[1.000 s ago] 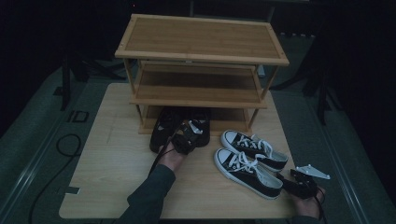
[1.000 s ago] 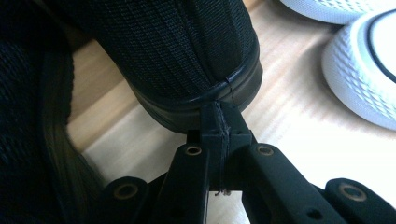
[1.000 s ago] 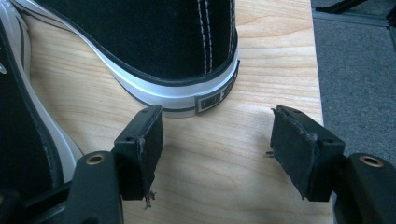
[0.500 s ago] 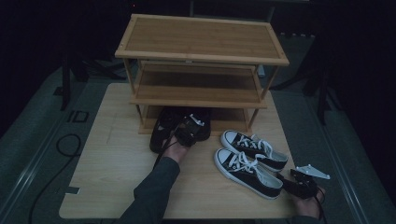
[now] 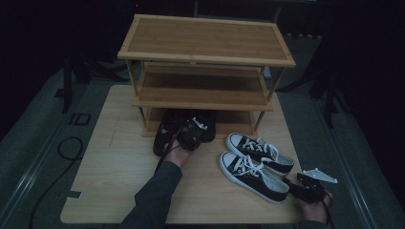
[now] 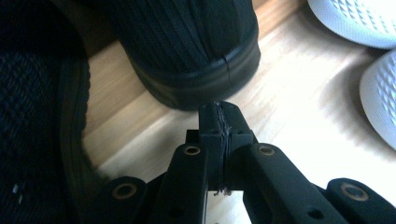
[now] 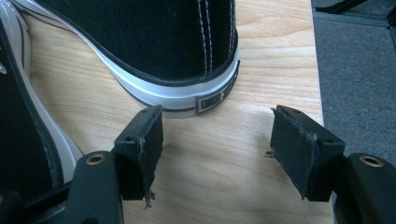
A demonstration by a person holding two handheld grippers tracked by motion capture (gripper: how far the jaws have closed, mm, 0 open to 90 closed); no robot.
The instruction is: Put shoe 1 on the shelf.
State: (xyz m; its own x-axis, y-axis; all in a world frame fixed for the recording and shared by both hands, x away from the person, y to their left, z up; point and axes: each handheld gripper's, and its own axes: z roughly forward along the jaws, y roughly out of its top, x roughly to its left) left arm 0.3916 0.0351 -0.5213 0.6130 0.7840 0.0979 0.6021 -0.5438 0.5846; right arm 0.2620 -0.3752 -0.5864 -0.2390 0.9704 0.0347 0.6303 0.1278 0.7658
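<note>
Two hand-held grippers are seen at a wooden table bearing a bamboo shoe rack and two pairs of shoes.

Both upper rack shelves are seen bare; a pair of black shoes is tucked partly under the lowest shelf. The left gripper is held at these shoes, its jaws pressed fully together with nothing between them; in the left gripper view the closed tips are seen just short of a black shoe heel. A pair of black-and-white sneakers is laid near the table's right front. The right gripper is held wide open and empty just behind the nearer sneaker's heel, not touching it, close to the table's right edge, with grey carpet beyond. Bare tabletop is left at the front left.
</note>
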